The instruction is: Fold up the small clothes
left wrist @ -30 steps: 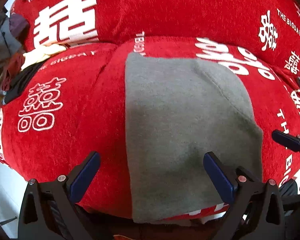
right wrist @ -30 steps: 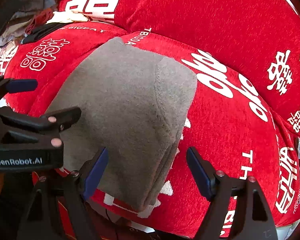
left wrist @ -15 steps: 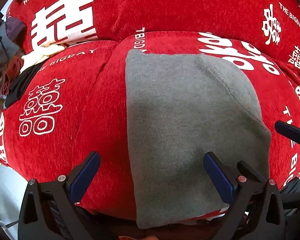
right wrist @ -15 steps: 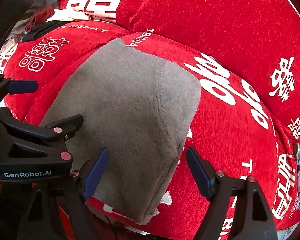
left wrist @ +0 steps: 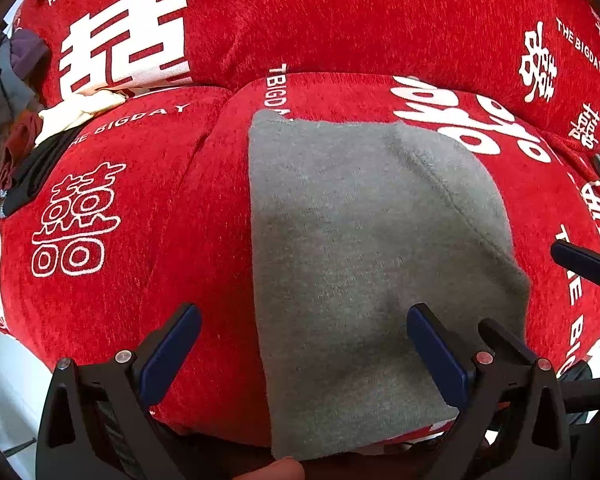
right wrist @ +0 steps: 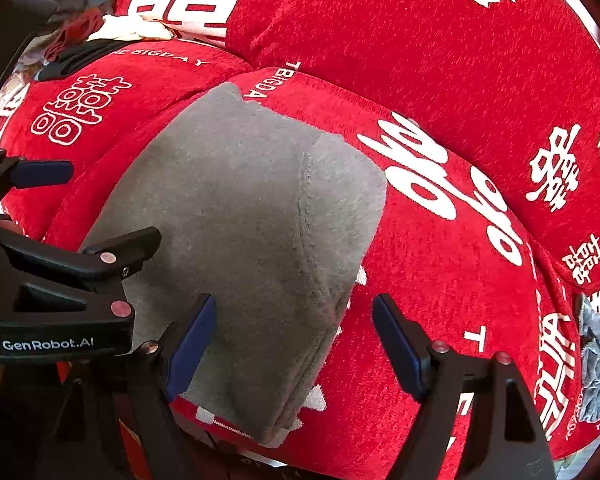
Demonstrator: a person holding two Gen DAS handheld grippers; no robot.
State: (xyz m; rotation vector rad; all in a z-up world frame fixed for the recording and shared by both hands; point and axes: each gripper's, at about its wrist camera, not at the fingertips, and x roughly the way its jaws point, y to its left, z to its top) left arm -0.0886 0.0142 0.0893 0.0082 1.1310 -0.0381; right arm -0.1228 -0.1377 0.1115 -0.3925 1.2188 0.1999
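Observation:
A grey fleece garment (left wrist: 360,248) lies folded flat on the red sofa seat (left wrist: 140,216), with a stitched seam down its right side. It also shows in the right wrist view (right wrist: 244,240). My left gripper (left wrist: 304,356) is open and empty, its jaws wide over the garment's near left edge. My right gripper (right wrist: 292,348) is open and empty over the garment's near right corner. The left gripper body (right wrist: 60,292) shows in the right wrist view, at the garment's left side.
The sofa is covered in red fabric with white characters, with a back cushion (left wrist: 340,20) behind the seat. A pile of loose clothes (left wrist: 16,120) lies at the far left. A blue-grey cloth (right wrist: 596,364) lies at the right end of the seat.
Both grippers have drifted slightly back and down, so the garment sits a little farther off in view. The garment has not moved. Both jaws stay open.

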